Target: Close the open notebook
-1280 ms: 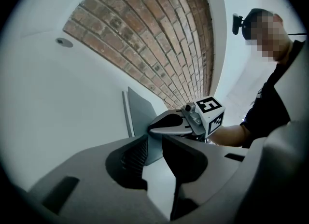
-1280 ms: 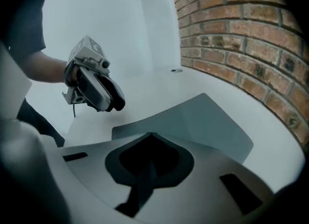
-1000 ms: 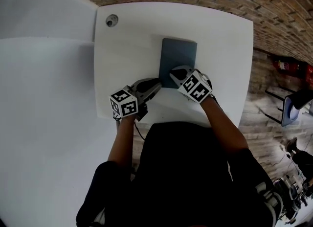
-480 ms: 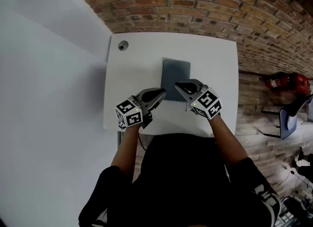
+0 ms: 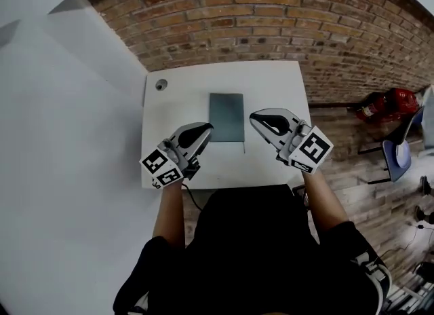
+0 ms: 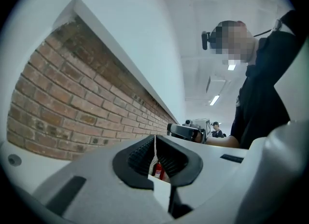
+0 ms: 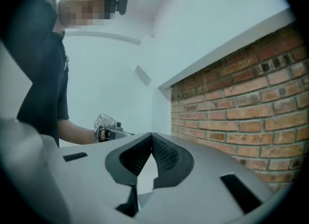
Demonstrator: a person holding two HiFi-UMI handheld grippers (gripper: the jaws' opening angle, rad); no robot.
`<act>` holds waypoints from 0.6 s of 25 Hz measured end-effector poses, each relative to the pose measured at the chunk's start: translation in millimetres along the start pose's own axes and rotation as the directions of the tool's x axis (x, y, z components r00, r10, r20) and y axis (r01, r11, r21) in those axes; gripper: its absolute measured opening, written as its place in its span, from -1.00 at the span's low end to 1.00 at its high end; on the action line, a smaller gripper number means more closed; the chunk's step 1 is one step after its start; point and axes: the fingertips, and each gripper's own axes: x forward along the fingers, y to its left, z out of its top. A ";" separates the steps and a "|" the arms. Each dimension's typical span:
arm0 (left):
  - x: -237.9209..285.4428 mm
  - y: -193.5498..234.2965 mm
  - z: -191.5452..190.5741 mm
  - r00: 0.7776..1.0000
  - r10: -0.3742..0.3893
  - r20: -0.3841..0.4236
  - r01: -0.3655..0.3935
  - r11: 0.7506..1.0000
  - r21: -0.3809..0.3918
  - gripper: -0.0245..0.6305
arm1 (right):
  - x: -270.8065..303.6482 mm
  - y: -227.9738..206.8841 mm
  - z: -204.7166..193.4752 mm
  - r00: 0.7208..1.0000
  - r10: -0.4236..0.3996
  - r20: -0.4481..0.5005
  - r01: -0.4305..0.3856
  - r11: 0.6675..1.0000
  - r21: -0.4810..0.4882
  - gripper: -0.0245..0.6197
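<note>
notebook [image 5: 226, 117] — dark grey, apparently closed, flat

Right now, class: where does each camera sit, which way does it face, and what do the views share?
Head view: on the person's head, facing down at table, notebook, left gripper, right gripper, forearms, torso.
Left gripper view: on the left gripper, along its jaws, just closed on nothing, towards the right gripper and the person's torso.
Right gripper view: on the right gripper, along its shut jaws, towards the left gripper and the torso.
Shared: brick wall in all; each gripper view shows the other gripper.
</note>
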 end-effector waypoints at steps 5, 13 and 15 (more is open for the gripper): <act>4.5 -58.9 30.7 0.995 -0.037 0.092 0.026 0.992 0.122 -0.85 | -74.2 17.1 22.5 0.999 0.026 0.019 -0.025 0.998 -0.054 -0.90; 13.7 -166.3 -10.2 0.998 -0.042 0.050 0.038 0.996 0.084 -0.85 | -192.6 80.6 14.2 0.994 0.091 0.057 -0.093 0.995 0.022 -0.90; 15.4 -191.9 -33.3 0.999 -0.040 -0.012 0.040 0.997 0.066 -0.85 | -213.3 96.0 2.7 0.994 0.103 0.031 -0.104 0.994 0.033 -0.90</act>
